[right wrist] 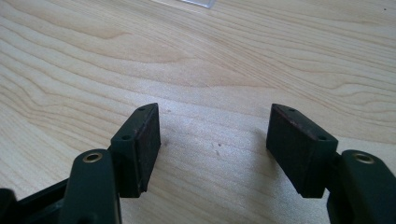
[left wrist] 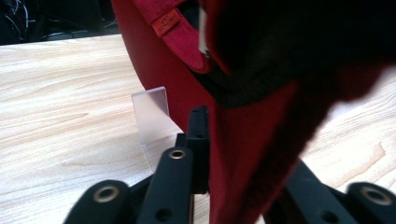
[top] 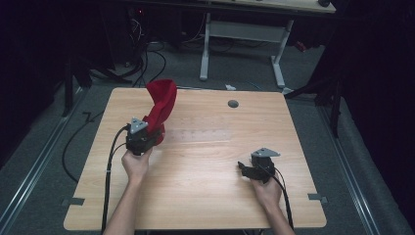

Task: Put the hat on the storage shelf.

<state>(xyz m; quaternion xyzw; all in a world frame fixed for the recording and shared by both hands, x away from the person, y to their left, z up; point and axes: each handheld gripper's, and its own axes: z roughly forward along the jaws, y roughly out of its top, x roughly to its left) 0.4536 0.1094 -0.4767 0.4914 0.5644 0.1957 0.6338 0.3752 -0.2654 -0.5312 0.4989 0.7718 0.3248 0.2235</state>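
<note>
- Black jaws of the left gripper (left wrist: 210,154) clamp the red cap (left wrist: 243,154), lifted upright over the table's (top: 205,196) left side beside a clear stand (left wrist: 152,116)
- Right gripper (right wrist: 212,144) rests spread, holding nothing
- Pickup looks done; placing remains

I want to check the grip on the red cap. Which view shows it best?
The left gripper view: the red cap sits pinched between the left gripper jaws. The high view shows the cap raised above the table. The right gripper view shows bare wood.
</note>
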